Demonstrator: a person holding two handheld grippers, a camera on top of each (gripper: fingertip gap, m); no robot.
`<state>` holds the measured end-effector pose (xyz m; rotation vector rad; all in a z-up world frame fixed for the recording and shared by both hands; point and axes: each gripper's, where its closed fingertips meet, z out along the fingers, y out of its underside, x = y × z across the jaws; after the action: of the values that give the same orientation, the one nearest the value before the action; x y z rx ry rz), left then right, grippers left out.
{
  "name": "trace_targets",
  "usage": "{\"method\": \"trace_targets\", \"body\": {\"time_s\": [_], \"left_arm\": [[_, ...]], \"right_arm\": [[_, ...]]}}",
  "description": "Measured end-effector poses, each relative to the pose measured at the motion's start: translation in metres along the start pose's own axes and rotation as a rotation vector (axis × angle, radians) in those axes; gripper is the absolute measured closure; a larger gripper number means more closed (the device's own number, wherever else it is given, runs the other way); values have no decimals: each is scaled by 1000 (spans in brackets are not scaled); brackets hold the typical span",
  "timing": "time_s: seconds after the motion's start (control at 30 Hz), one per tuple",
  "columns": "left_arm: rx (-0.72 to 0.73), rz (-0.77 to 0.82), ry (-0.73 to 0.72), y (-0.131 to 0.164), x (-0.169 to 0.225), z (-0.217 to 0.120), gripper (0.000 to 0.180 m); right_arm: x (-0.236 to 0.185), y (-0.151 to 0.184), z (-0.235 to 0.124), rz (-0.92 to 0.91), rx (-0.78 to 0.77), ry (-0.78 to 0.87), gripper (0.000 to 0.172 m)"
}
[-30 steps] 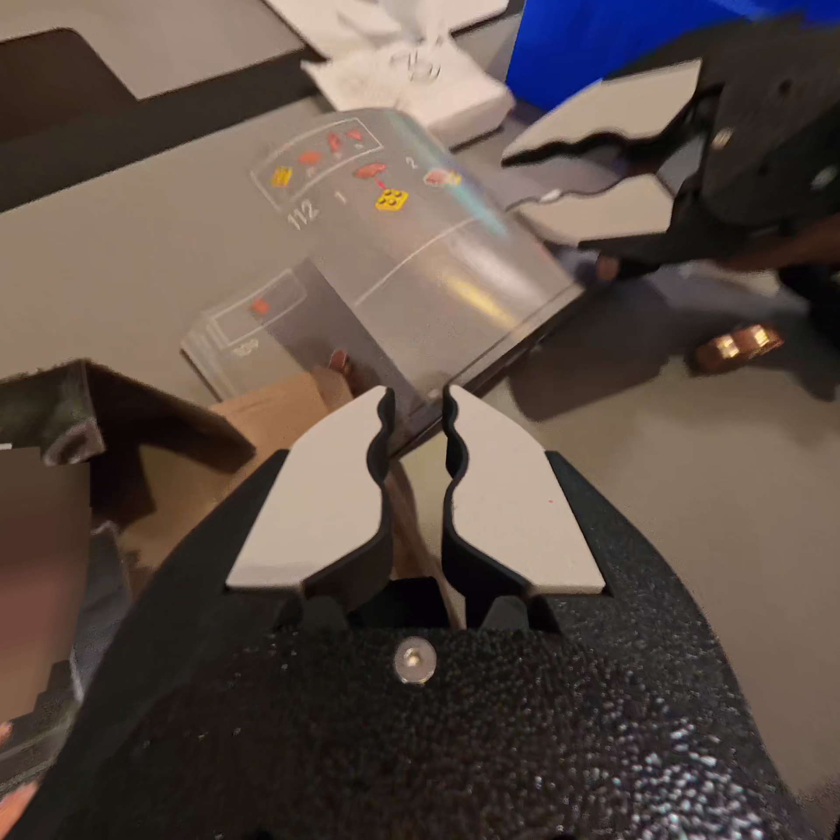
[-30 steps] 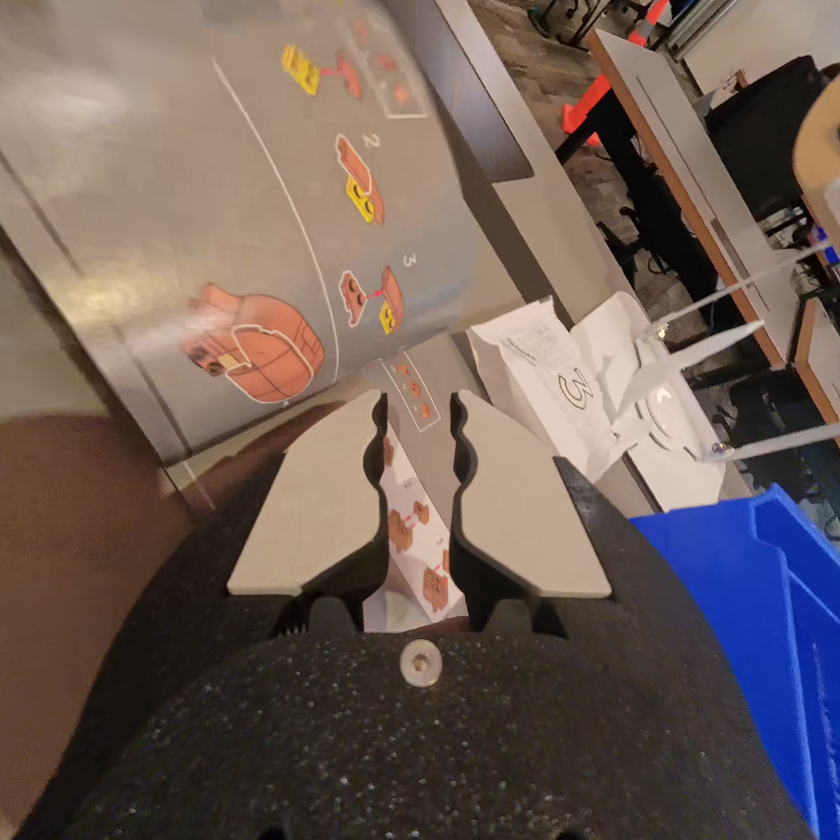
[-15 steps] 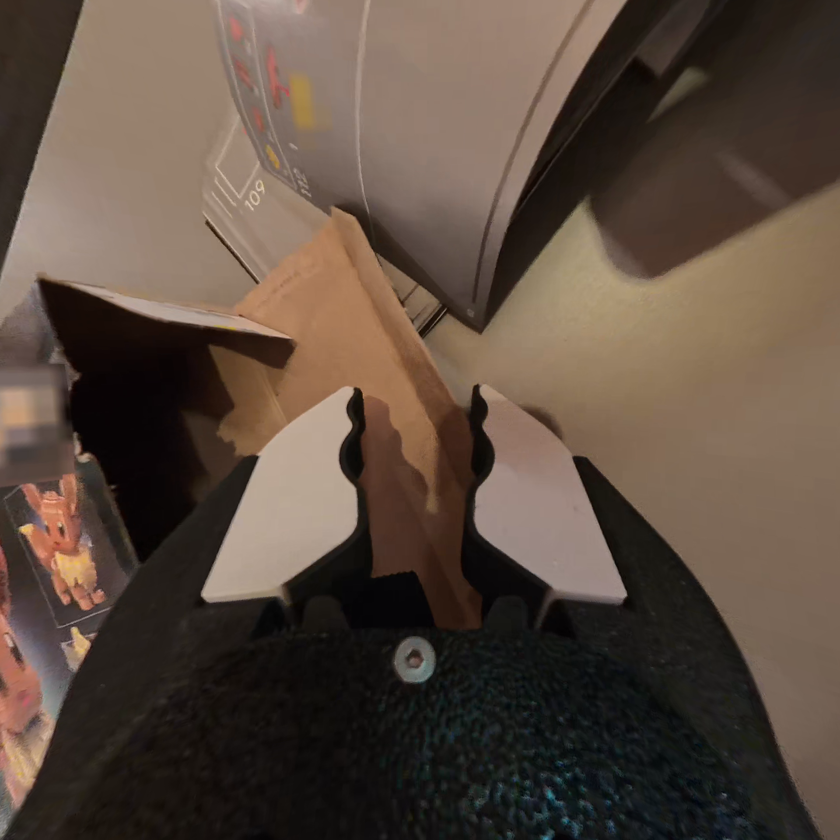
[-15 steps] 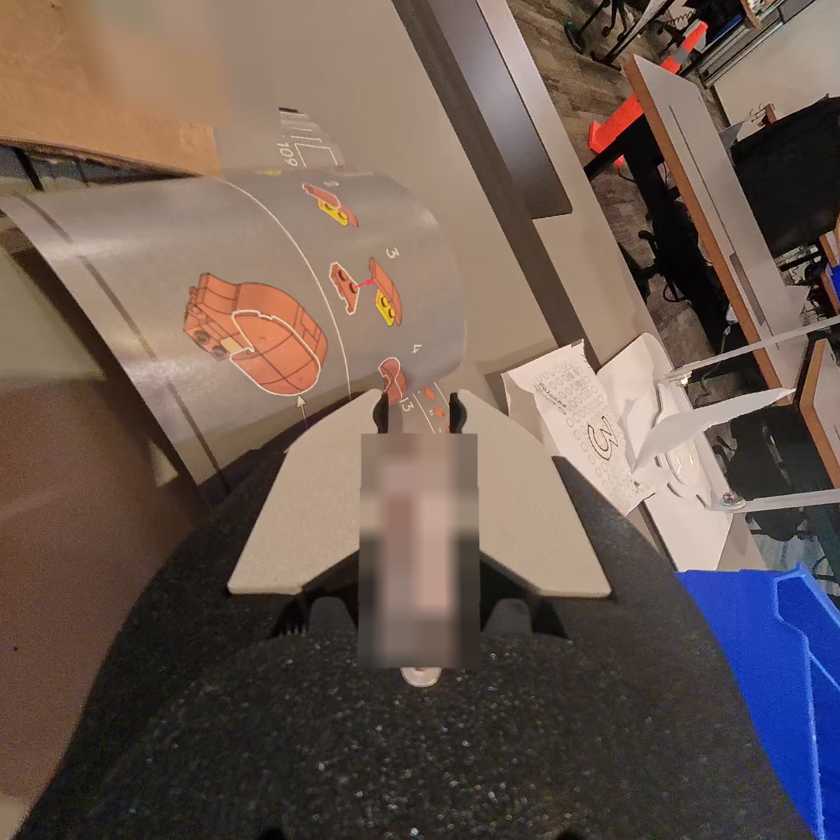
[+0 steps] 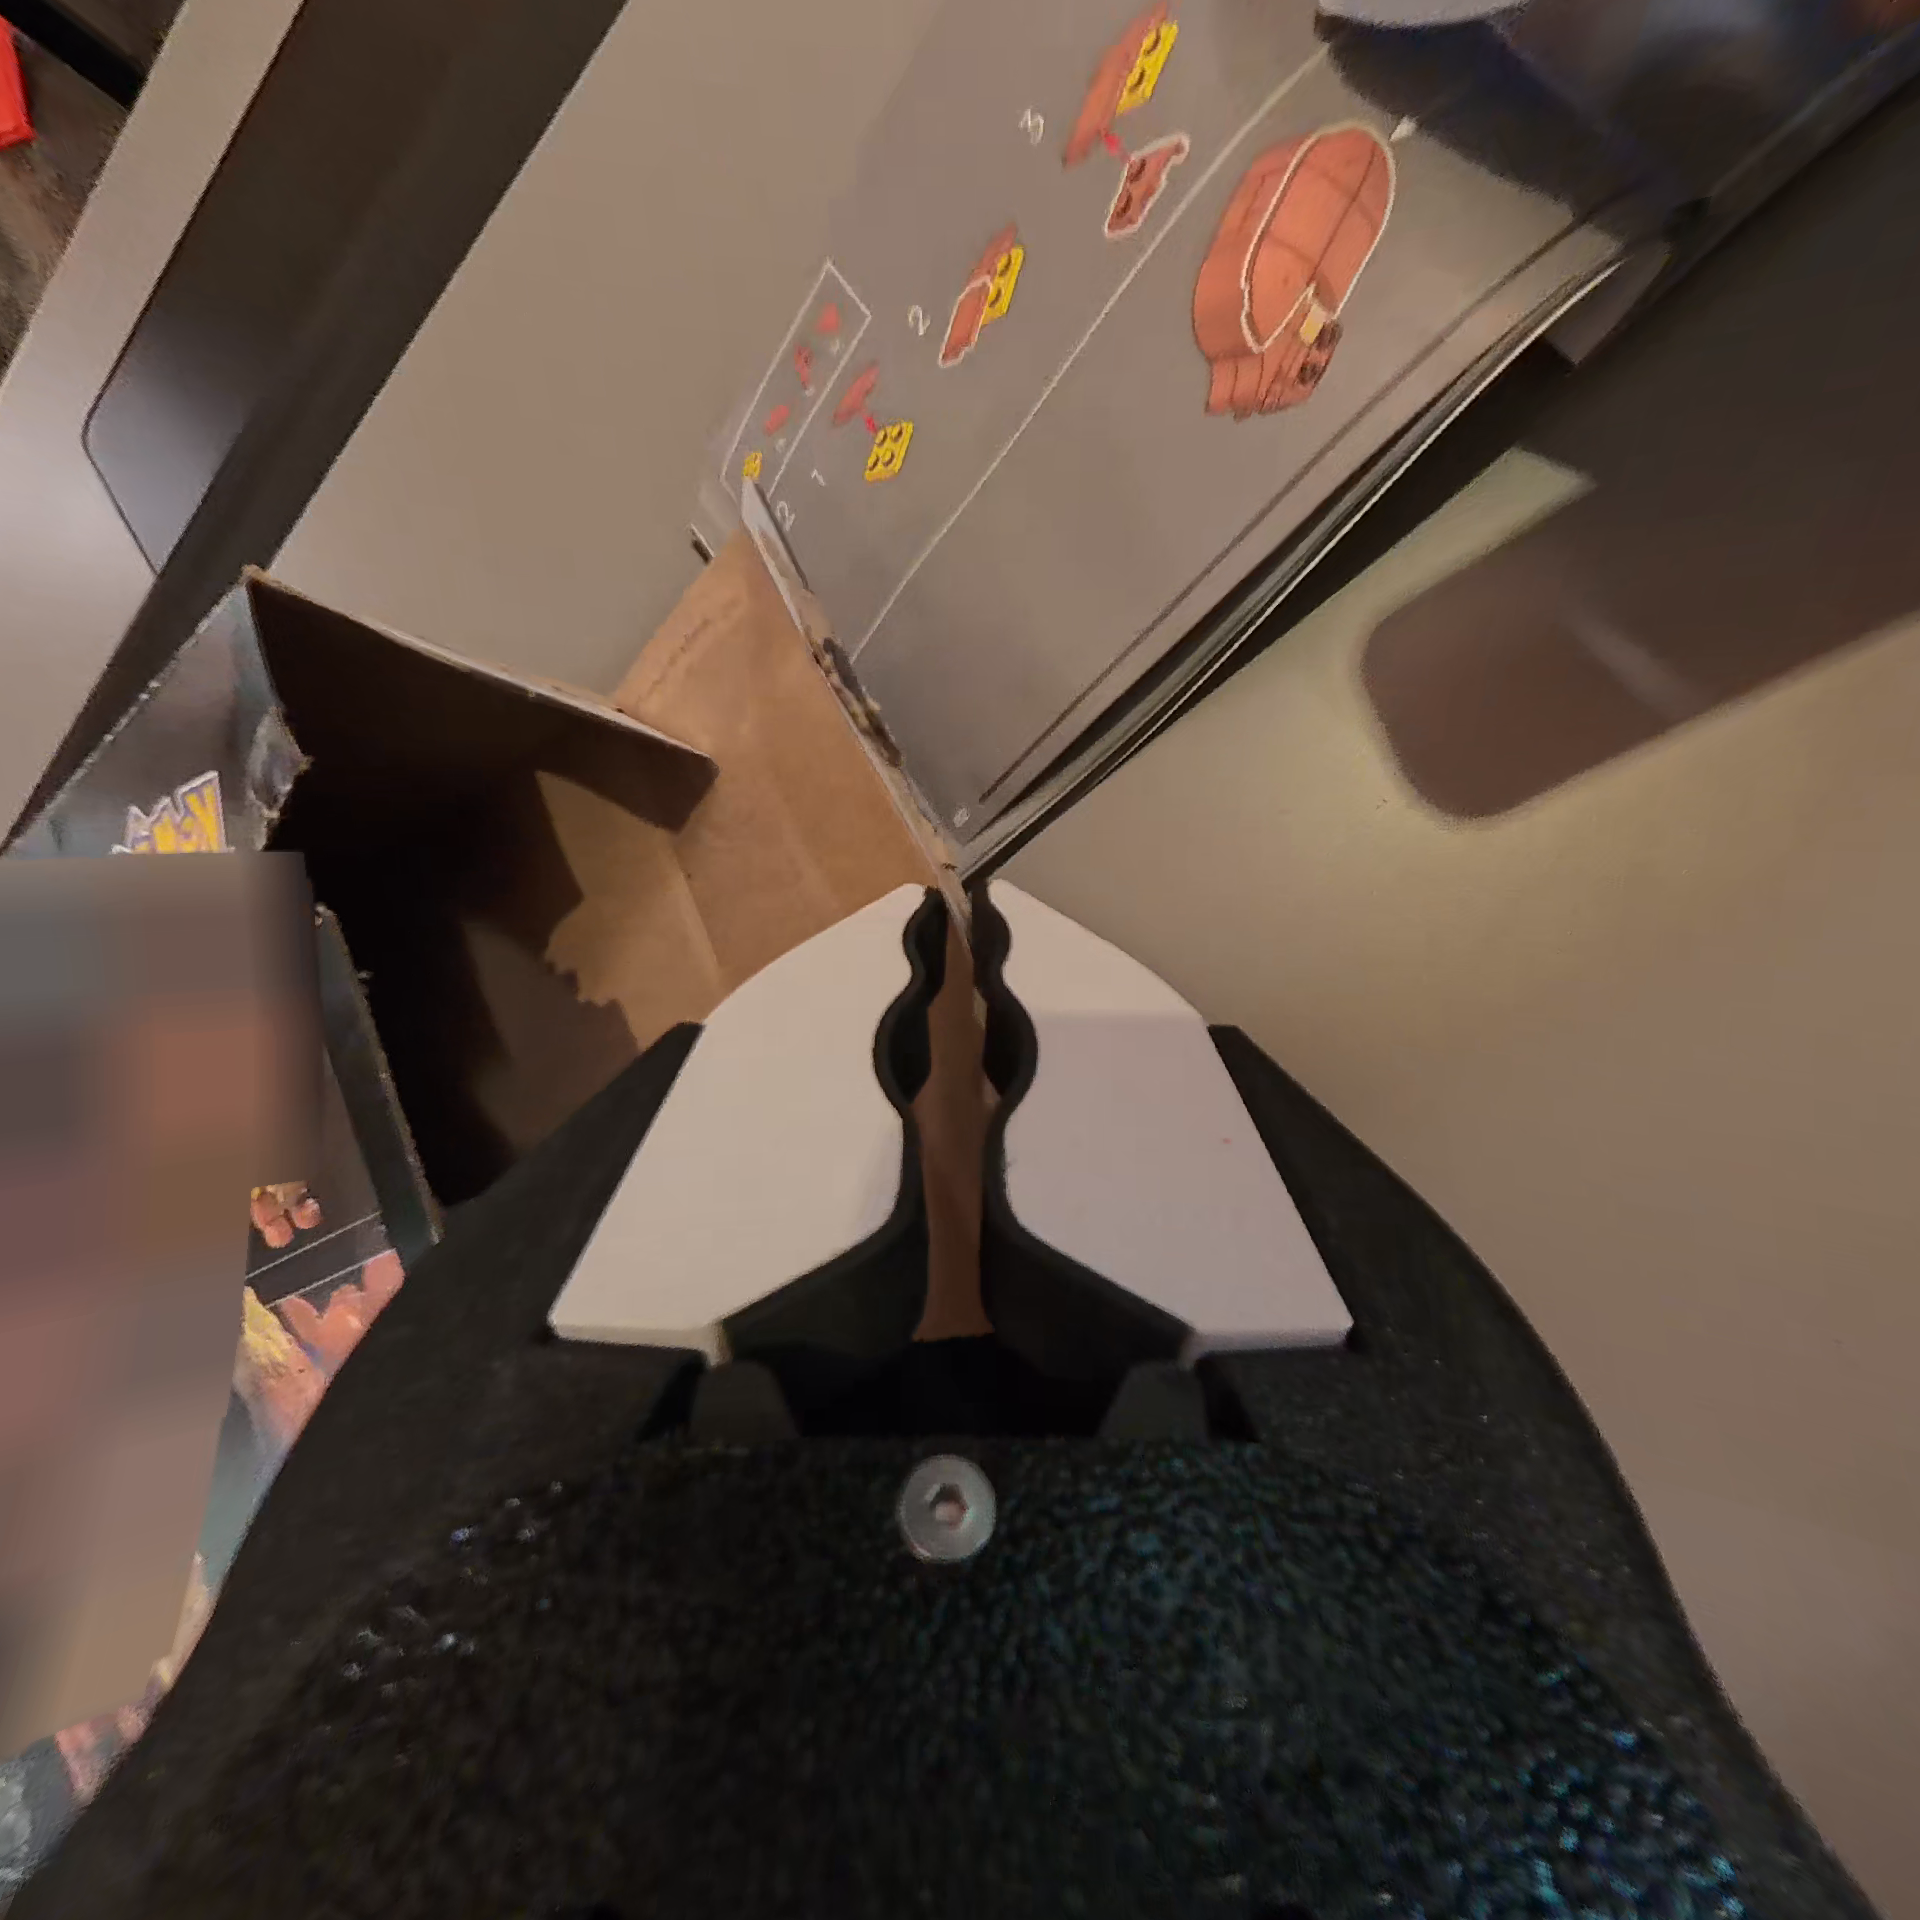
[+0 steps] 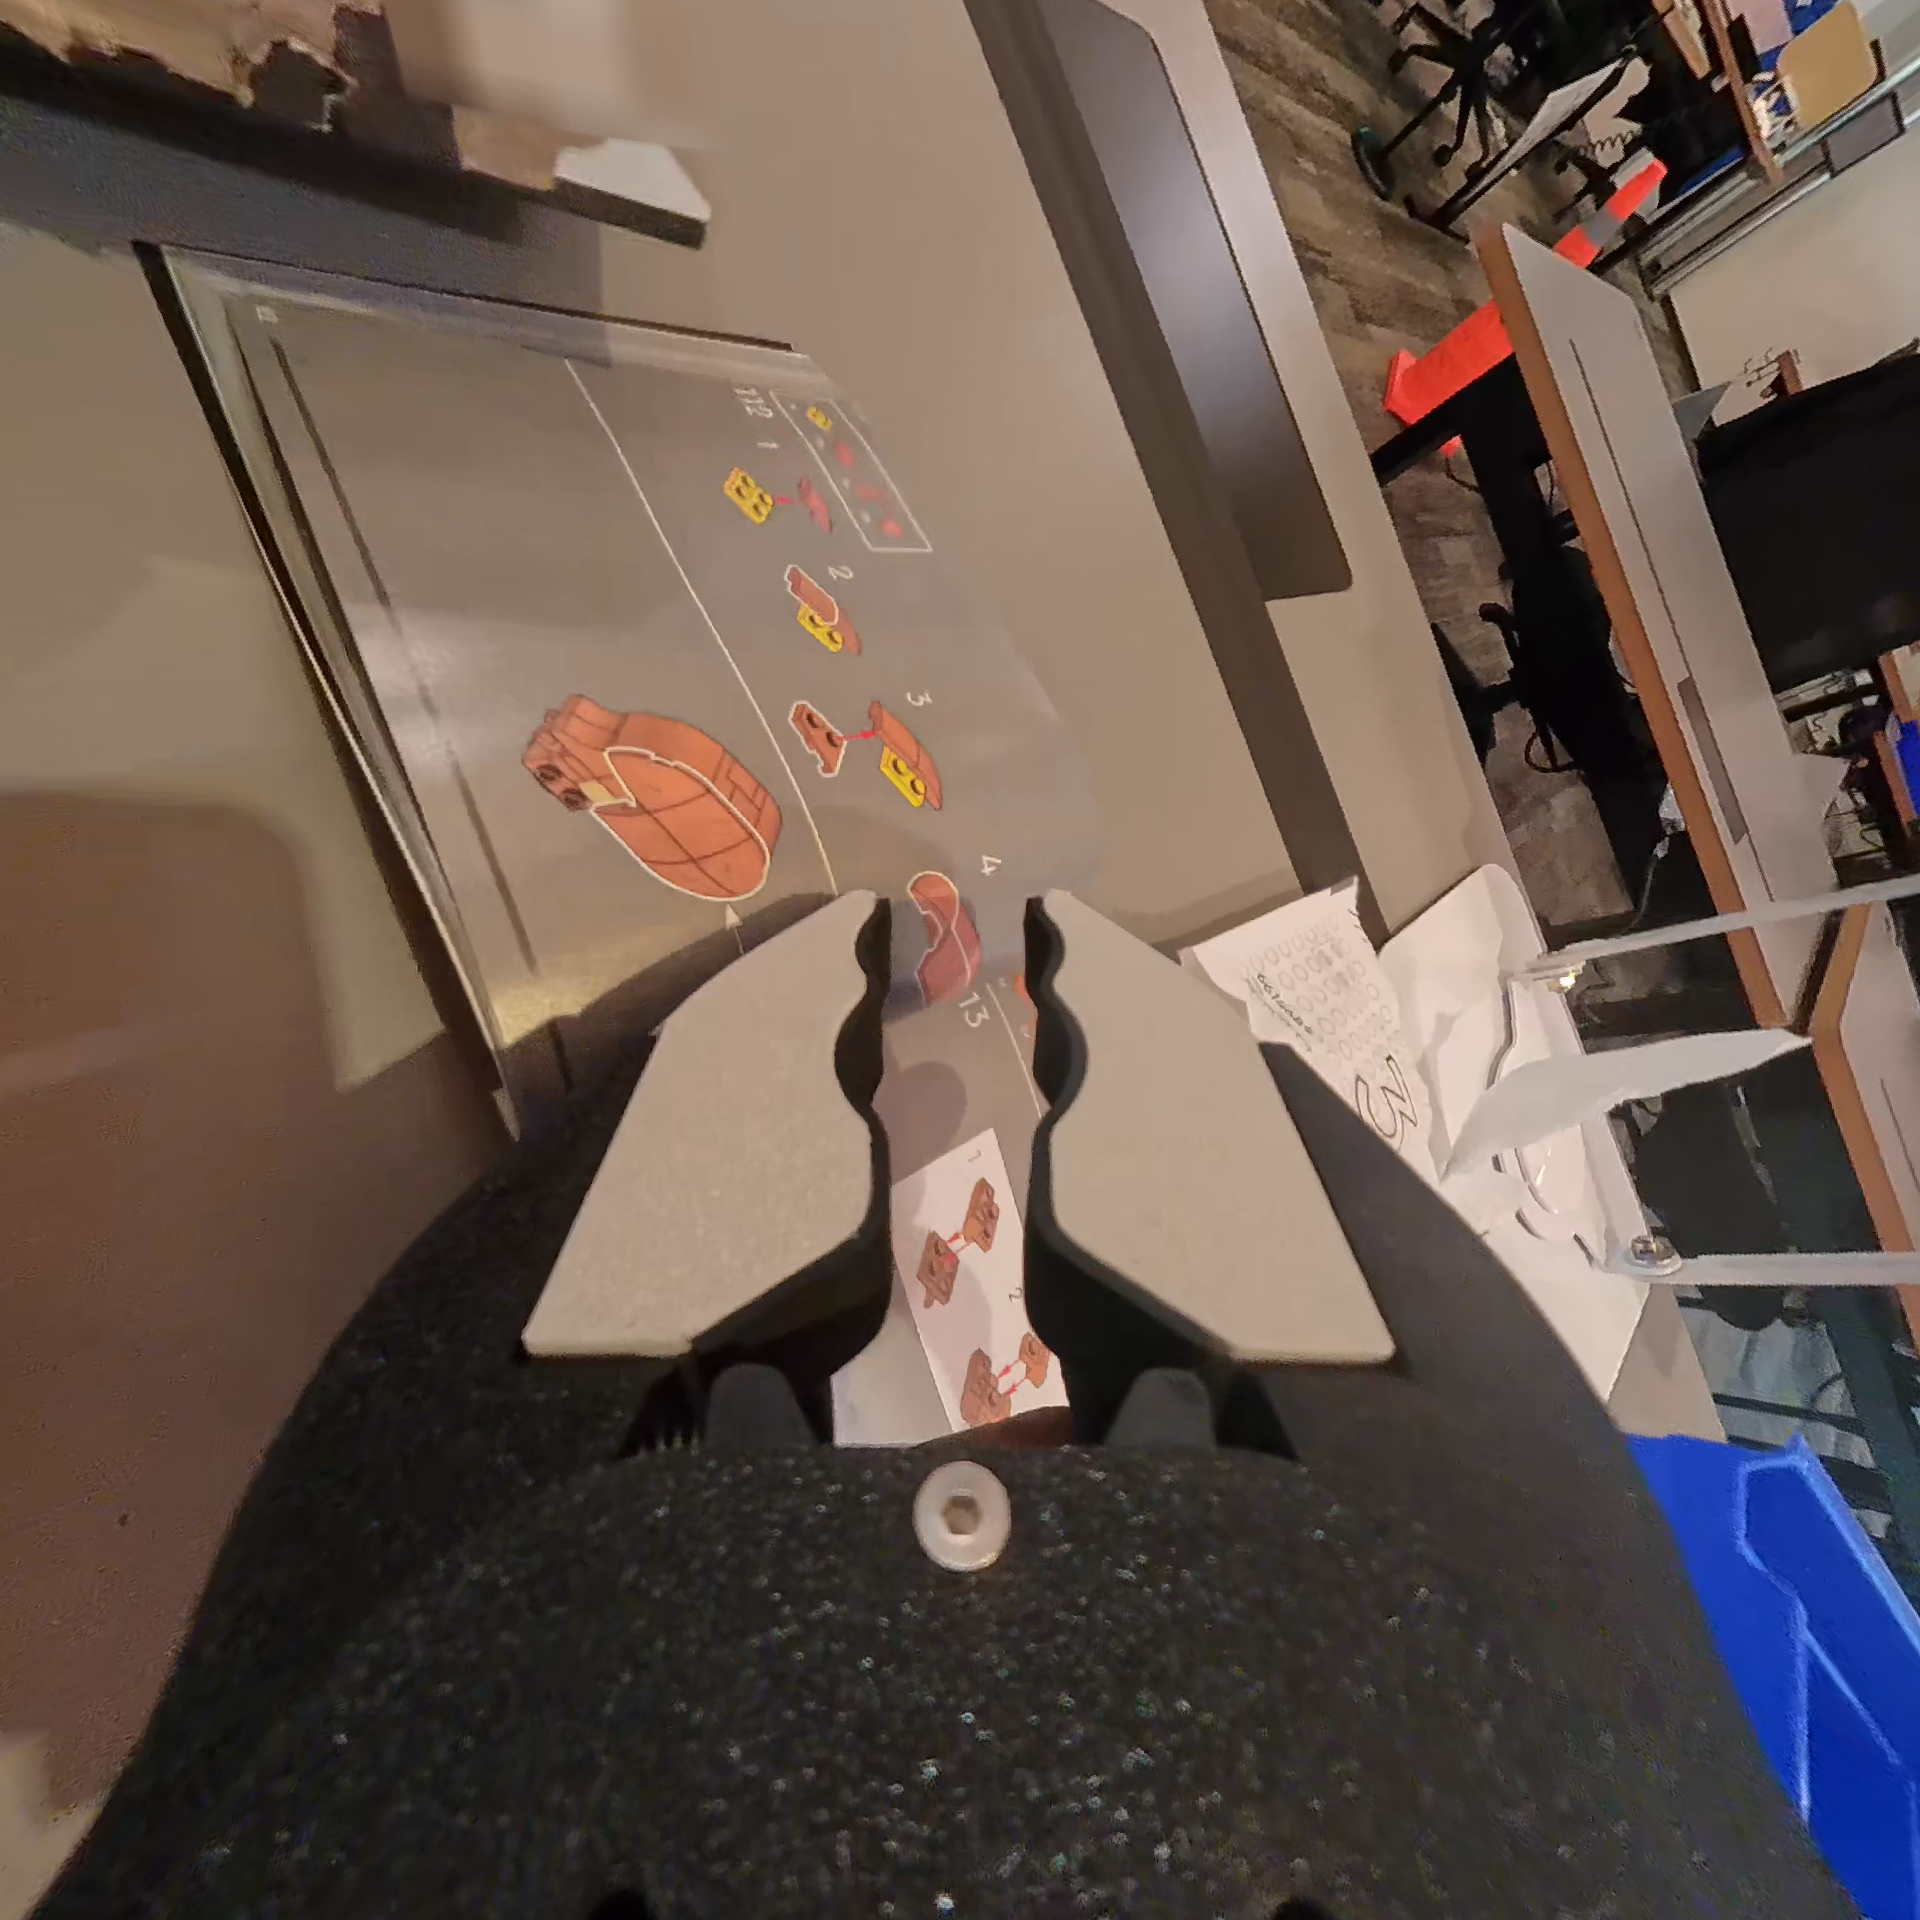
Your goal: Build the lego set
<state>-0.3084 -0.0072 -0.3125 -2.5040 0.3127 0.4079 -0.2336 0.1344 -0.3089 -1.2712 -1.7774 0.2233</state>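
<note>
The left gripper (image 5: 951, 914) points low along the table (image 5: 1558, 1143), its jaws pressed together on the edge of a brown cardboard flap (image 5: 790, 748) that runs back between the fingers (image 5: 790, 1122). That flap belongs to an opened box (image 5: 436, 790) lying at the gripper's left, its dark inside facing the camera. Just past the fingertips, the near corner of an open booklet (image 5: 1039, 520) meets the flap's edge; the booklet spreads away toward the table's far edge, where a dark gap (image 5: 312, 260) splits the top. To the right of the left gripper the table lies bare. The right gripper (image 6: 956, 925) hangs tilted over the booklet's near page (image 6: 623, 623), its fingers (image 6: 748, 1122) spread, with a curled page showing in the gap; whether the pads press it I cannot tell. To its right lie a white paper bag (image 6: 1320, 1018) and a blue bin (image 6: 1797, 1621) near the table's edge.
</note>
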Motion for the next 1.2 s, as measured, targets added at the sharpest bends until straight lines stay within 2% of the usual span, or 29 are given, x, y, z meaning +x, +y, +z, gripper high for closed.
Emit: {"method": "trace_targets", "body": {"time_s": [0.33, 0.5, 0.63, 0.77, 0.87, 0.97, 1.1, 1.13, 1.2], "left_arm": [[-36, 3, 138, 9, 22, 19, 171], [24, -57, 147, 3, 17, 14, 161], [146, -119, 139, -14, 10, 3, 157], [283, -149, 96, -35, 1, -12, 157], [365, -136, 77, -49, 4, -19, 158], [413, -115, 69, -60, 10, -21, 159], [474, -85, 66, -72, 21, -23, 161], [485, -78, 68, -74, 24, -23, 161], [512, -58, 66, -78, 28, -23, 162]], "right_arm": [[-5, -8, 8, -22, 2, -35, 148], [18, 0, -22, 13, 18, 34, 143], [17, 24, -79, 113, 29, -34, 139], [-18, 59, -139, 286, 27, -242, 132], [-41, 89, -167, 374, -9, -292, 127], [-61, 113, -175, 382, -62, -284, 125], [-75, 129, -161, 357, -132, -250, 127], [-78, 131, -158, 335, -151, -254, 131], [-78, 135, -153, 297, -179, -232, 152]]}}
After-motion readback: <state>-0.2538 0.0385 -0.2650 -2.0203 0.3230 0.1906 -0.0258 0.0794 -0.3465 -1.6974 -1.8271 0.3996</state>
